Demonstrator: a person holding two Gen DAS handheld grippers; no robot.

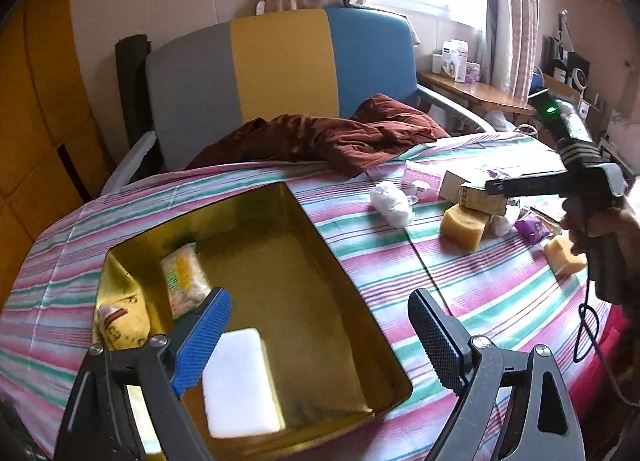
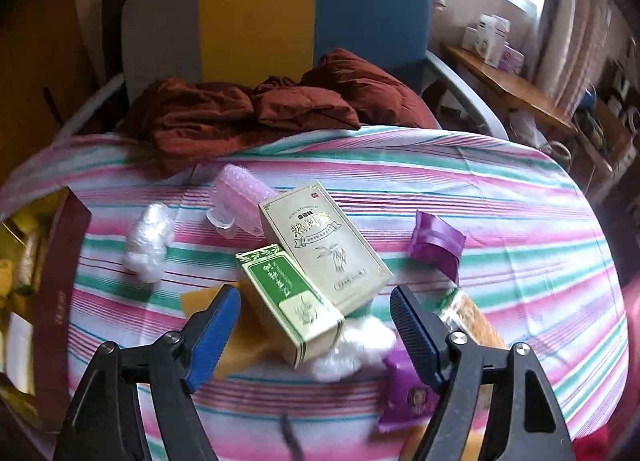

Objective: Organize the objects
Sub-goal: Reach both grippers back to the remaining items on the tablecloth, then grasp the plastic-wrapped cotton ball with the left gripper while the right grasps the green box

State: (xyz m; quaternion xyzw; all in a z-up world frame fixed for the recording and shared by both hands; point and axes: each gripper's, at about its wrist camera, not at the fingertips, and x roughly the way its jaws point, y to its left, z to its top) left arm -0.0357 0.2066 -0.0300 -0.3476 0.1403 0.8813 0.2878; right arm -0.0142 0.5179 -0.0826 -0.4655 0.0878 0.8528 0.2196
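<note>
A gold-lined open box lies on the striped cloth and holds a white block and two yellow snack packs. My left gripper is open and empty above the box. My right gripper is open, its jaws on either side of a green-and-white carton that leans on a larger beige carton. White wrapped bundles, purple packets, a pink plastic case and yellow blocks lie scattered around. The right gripper also shows in the left wrist view.
A brown cloth is heaped at the table's far edge, against a grey, yellow and blue chair. The box's dark red side is at the left of the right wrist view. A wooden side table with small boxes is at the right.
</note>
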